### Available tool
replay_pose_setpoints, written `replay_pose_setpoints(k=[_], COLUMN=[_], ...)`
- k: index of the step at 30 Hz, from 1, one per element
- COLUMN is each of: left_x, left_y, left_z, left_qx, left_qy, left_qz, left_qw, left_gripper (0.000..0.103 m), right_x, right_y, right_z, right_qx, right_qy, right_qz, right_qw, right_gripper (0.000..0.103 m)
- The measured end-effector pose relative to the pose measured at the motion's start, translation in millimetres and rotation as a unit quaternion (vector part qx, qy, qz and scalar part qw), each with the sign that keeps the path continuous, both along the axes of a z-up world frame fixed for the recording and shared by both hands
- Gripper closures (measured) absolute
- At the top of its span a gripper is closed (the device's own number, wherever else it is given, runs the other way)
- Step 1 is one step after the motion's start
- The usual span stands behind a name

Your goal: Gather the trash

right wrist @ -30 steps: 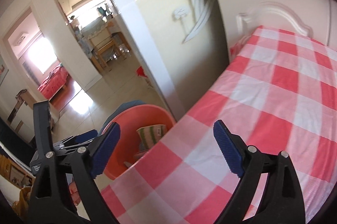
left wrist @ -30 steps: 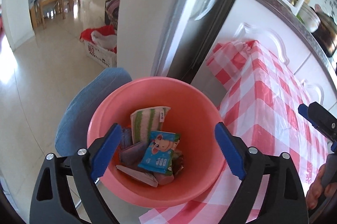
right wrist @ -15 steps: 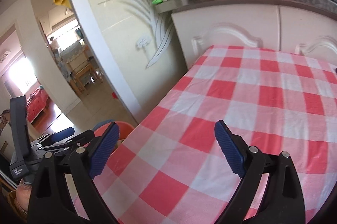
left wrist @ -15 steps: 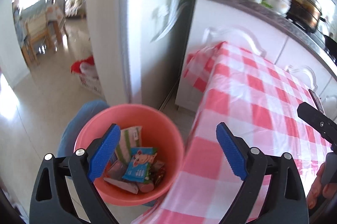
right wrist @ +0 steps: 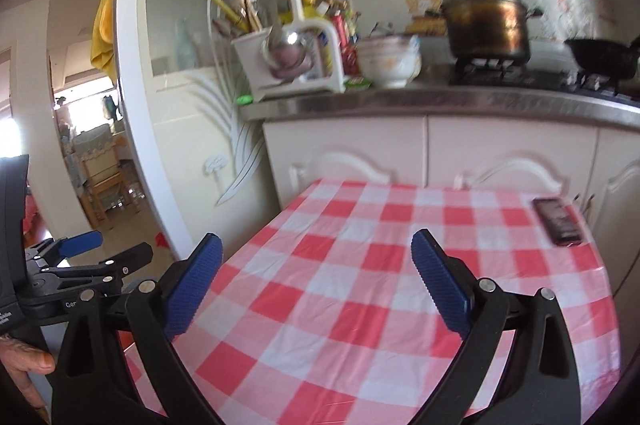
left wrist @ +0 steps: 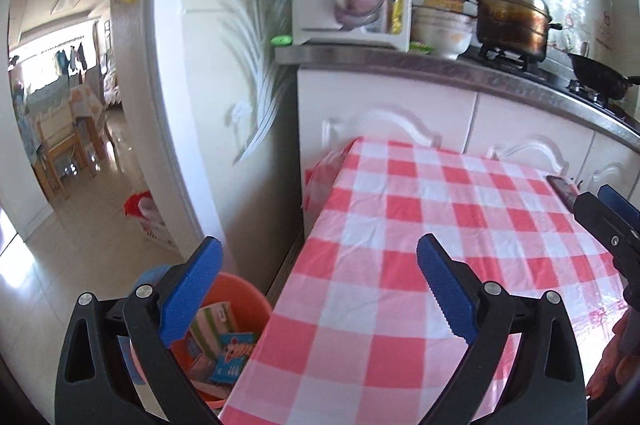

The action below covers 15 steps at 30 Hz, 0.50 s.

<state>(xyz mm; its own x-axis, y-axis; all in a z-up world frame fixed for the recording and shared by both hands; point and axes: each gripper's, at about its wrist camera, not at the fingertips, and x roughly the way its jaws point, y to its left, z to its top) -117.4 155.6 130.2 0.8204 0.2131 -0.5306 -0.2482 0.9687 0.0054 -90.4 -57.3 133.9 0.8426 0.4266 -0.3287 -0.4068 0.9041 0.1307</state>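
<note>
A pink-orange bucket stands on the floor left of the table and holds several wrappers, one green striped, one blue. My left gripper is open and empty, raised above the table's left edge and the bucket. My right gripper is open and empty over the red-and-white checked tablecloth. The left gripper also shows at the left of the right wrist view. The right gripper shows at the right edge of the left wrist view.
A dark phone lies at the table's far right corner. White cabinets stand behind the table, with a counter holding a utensil rack, bowls, a pot and a pan. A doorway opens at left.
Both grippers have tilted up and away from the bucket, toward the table and the counter. The bucket has slid to the bottom left of the left wrist view. Both stay open.
</note>
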Motion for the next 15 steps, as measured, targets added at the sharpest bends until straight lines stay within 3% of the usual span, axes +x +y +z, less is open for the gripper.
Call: replay_pose_setpoints(k=[9, 15], left_x=[-4, -11], left_y=[-47, -68], left_z=[38, 55], left_qx=[0.046, 0.052], left_qy=[-0.047, -0.067], left_qz=[-0.009, -0.024], left_qw=[0.9978, 0.9961], left_gripper=[0.006, 0.005], right_x=[-33, -49], right_y=[-46, -66], right_z=[30, 41], right_qx=[0.013, 0.015], right_qy=[-0.071, -0.095], right_qz=[-0.05, -0.073], right_qw=[0.996, 0.993], right_gripper=[0.005, 0.004])
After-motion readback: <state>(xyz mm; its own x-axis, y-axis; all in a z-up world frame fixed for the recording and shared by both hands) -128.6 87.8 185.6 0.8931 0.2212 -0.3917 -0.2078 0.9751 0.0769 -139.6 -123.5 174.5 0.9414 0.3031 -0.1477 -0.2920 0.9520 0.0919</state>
